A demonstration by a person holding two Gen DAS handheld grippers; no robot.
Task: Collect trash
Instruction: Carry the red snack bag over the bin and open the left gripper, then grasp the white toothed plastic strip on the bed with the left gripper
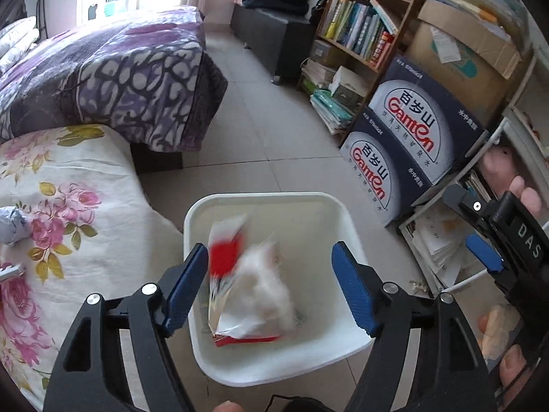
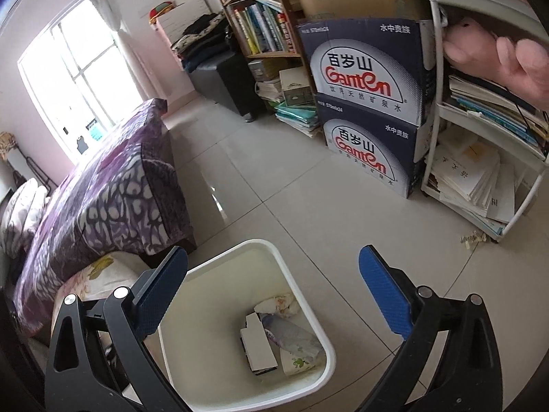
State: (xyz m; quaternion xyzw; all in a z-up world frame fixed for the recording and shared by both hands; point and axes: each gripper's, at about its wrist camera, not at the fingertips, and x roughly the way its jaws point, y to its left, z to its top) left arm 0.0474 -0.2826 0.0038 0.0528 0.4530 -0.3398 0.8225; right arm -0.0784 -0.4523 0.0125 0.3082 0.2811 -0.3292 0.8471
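Both grippers hang over the white bin [image 2: 319, 353] with jaws wide apart: the left gripper [image 1: 271, 292] with a blurred red-and-white wrapper [image 1: 247, 281] loose between its pads, the right gripper [image 2: 274, 295] holding nothing. Trash lies inside. Floral bedding [image 1: 68, 206] crowds the bin's left rim; bare tile floor [image 2: 291, 189] stretches to water cartons [image 2: 370, 110] and bookshelves [image 1: 360, 17].
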